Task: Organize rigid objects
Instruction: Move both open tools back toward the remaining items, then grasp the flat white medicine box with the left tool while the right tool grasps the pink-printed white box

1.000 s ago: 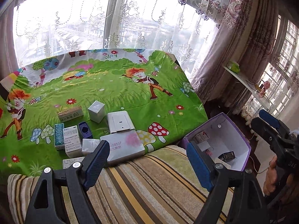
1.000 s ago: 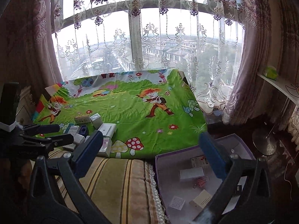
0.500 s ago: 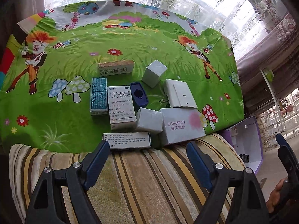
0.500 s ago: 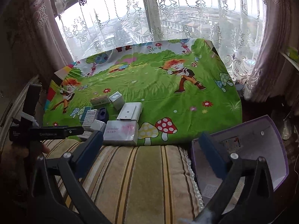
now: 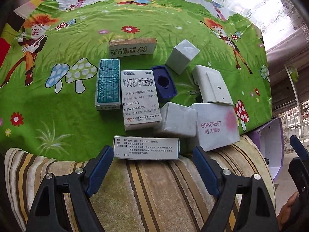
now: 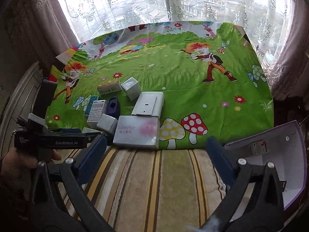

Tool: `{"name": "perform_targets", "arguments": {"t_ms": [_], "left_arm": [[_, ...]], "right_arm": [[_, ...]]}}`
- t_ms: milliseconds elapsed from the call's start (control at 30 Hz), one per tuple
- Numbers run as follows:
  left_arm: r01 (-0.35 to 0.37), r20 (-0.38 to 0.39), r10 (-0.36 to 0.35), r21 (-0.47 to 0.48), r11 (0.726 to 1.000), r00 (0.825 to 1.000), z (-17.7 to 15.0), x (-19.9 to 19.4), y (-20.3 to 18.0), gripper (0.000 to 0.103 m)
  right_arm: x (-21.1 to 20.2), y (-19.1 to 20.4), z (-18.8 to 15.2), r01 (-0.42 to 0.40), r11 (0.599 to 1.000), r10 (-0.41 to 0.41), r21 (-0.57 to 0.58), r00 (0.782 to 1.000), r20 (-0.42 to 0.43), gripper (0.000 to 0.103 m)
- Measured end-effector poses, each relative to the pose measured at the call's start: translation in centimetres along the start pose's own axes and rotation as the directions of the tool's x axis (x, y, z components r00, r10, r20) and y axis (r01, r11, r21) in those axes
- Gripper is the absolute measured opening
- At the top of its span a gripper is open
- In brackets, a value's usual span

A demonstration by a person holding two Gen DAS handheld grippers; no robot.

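Hovering released, the left claw [image 5: 152, 162] frames the white medicine box [image 5: 146, 148] just beyond its fingertips.

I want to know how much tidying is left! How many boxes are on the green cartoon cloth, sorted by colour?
White or grey: 6, including the printed medicine box, the small cube box, the flat white box, the pink-flowered box
Teal: 1, the teal box
Tan: 1, the tan dental box
Dark blue: 1, the open blue case
Total: 9

Green cartoon sheet [image 5: 81, 31] carries clustered small boxes [image 5: 142, 98]; nearest white box [image 5: 146, 148] meets the striped cushion [image 5: 154, 193].
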State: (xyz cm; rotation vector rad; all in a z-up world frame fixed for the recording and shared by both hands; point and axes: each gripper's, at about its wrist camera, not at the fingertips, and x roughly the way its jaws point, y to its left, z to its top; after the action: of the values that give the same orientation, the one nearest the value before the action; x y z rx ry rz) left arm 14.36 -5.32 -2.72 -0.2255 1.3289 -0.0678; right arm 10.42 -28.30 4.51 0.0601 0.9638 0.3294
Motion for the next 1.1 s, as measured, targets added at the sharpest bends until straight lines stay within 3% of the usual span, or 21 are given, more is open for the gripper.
{"name": "perform_targets", "arguments": {"t_ms": [333, 433, 667, 833, 933, 1100], "left_arm": [[-0.034, -0.051, 0.033, -0.011, 0.999, 0.998, 0.5, 2.3, 0.4, 0.085], [-0.022, -0.055, 0.021, -0.016, 1.0, 0.998, 0.7, 3.0, 0.5, 0.078], [0.073, 0.013, -0.072, -0.097, 0.993, 0.997, -0.1, 2.2, 2.3, 0.078], [0.178, 0.112, -0.16, -0.165, 0.97, 0.981, -1.3, 0.3, 4.0, 0.078], [0.196, 0.152, -0.17, -0.18, 0.964, 0.974, -1.8, -0.3, 4.6, 0.078], [0.198, 0.155, -0.17, -0.181, 0.963, 0.973, -1.9, -0.6, 4.3, 0.078]], "right_arm": [[4.2, 1.5, -0.2, -0.006, 1.0, 0.004, -0.011, 0.993, -0.12, 0.103], [5.0, 1.9, -0.2, 0.001, 1.0, -0.006, -0.028, 0.989, -0.151, 0.103], [6.7, 3.1, -0.3, 0.005, 0.998, -0.02, -0.07, 0.979, -0.202, 0.103], [8.4, 4.0, -0.2, -0.009, 0.996, -0.016, -0.093, 0.966, -0.257, 0.103], [9.2, 4.6, -0.1, -0.023, 0.994, -0.007, -0.103, 0.96, -0.28, 0.103], [10.4, 4.7, 0.2, -0.026, 0.996, -0.001, -0.08, 0.95, -0.313, 0.103]]}}
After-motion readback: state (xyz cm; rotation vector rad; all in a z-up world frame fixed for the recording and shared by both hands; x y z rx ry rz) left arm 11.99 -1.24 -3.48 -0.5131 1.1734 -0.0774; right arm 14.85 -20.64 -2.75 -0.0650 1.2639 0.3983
